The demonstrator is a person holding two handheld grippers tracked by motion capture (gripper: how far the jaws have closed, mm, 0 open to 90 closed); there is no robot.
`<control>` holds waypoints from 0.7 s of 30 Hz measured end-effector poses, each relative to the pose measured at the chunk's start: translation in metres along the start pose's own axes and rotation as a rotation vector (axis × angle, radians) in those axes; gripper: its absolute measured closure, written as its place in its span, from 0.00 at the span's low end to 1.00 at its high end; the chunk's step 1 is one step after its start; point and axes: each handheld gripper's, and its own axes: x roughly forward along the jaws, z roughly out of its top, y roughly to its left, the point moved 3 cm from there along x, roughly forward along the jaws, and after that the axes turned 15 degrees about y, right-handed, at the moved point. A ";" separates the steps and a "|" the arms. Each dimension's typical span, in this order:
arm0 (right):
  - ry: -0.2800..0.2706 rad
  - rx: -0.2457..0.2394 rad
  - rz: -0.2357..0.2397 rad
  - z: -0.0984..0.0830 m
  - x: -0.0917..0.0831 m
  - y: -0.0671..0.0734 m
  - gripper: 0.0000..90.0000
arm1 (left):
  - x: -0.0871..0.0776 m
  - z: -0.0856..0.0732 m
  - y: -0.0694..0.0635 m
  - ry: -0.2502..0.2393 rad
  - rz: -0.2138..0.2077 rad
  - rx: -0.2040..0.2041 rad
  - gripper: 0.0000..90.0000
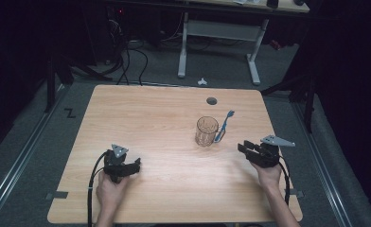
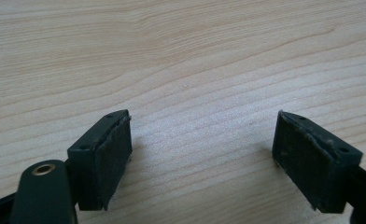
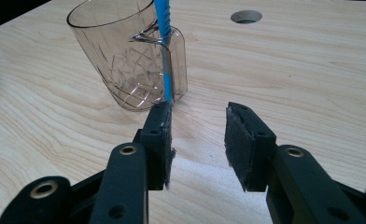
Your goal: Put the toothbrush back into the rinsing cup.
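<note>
A wooden table sat in a dark room, seen from above. A person's two forearms came in from the bottom edge, each hand holding a black two-jaw gripper.

The left gripper rested low over bare wood near the front left, its jaws standing wide with nothing between them. The right gripper was at the front right, pointing toward a clear patterned glass mug that stood upright right of centre. Its jaws stood partly apart and empty, near the mug but not touching it.

A blue toothbrush leaned against the mug's handle side, head up; from the right gripper view it appeared to pass through the handle loop, with its lower end on the table.

Judging by this, the work was at an early stage: the approach looked nearly made, while gripping and moving the toothbrush or mug remained.

The toothbrush's lower end was hidden behind the right gripper's jaw in its own view. The mug's rim was cut off there. A small round hole lay beyond the mug.
</note>
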 end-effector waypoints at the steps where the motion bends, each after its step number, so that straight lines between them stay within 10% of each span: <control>1: 0.000 -0.002 -0.002 0.000 0.000 0.000 0.69 | 0.000 0.000 0.000 0.000 0.000 0.000 0.23; 21: 0.050 -0.020 -0.031 -0.002 0.022 -0.004 0.69 | 0.000 0.000 0.000 0.000 0.000 0.001 0.23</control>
